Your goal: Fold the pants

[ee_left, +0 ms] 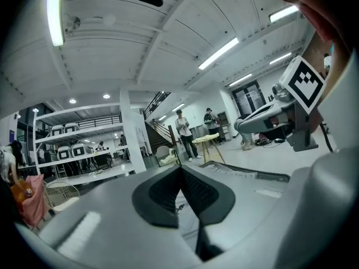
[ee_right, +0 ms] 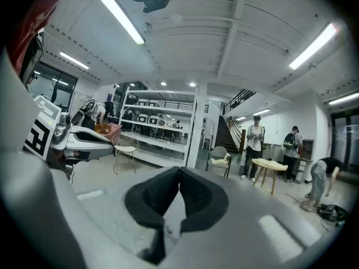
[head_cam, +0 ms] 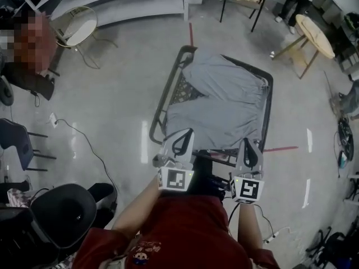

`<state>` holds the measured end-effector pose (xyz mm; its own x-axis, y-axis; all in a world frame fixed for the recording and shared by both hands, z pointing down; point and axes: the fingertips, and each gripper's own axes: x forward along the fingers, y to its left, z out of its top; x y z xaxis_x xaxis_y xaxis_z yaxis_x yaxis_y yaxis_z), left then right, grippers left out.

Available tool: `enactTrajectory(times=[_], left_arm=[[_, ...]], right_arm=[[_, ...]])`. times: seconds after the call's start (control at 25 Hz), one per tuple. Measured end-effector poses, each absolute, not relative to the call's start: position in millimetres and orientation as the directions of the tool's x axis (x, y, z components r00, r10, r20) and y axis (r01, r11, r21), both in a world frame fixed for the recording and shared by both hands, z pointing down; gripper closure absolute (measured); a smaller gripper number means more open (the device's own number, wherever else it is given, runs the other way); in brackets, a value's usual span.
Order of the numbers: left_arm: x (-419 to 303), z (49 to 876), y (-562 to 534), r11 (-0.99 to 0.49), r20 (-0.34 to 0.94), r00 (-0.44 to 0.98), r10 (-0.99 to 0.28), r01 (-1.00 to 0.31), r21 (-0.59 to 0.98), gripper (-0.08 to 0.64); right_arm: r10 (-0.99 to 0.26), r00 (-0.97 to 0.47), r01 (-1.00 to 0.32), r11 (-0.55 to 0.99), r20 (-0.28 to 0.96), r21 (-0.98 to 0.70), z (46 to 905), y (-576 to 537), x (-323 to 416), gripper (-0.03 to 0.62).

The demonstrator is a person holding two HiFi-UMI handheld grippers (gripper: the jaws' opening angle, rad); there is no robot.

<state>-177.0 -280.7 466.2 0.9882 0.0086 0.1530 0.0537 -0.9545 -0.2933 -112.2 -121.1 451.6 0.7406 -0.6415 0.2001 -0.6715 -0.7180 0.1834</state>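
Left gripper (head_cam: 182, 139) at 7 o'clock of pants (head_cam: 224, 97), right gripper (head_cam: 251, 148) at 5; both pressed together, empty. We spread them first, then pinch 2 near corners evenly.

Glossy grey floor (head_cam: 112, 111); white shelving (head_cam: 123, 3)

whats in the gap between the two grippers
In the head view, the near edge of the grey pants and the table's dark front rail lie between the left gripper and right gripper.
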Motion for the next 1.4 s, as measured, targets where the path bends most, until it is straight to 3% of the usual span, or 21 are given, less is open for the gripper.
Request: enactTrajectory(times=[0.16,0.52,0.72,0.96,1.4], left_arm=[[-185,504,-275,-0.94,0.266,0.963,0.034,0.121,-0.318,0.552],[-214,596,-274,-0.877,0.508,0.856,0.093,0.312,-0.366,0.383],[-226,644,-273,-0.827,0.649,0.755,0.094,0.422,-0.371,0.332],[-241,706,-289,-0.728,0.81,0.581,0.082,0.589,-0.349,0.304],[-242,753,-295,-0.674,0.89,0.453,0.054,0.674,-0.302,0.299]], right_arm=[[-0.655,0.704,-0.709,-0.67,0.274,0.221,479,-117,-116,0.589],[-0.622,0.624,-0.779,-0.546,0.473,0.309,547,-75,-118,0.554],[-0.578,0.536,-0.842,-0.422,0.615,0.337,598,-55,-117,0.481],[-0.432,0.452,-0.891,-0.251,0.78,0.378,665,-19,-94,0.389],[-0.19,0.38,-0.908,0.111,0.905,0.404,740,26,-29,0.383]])
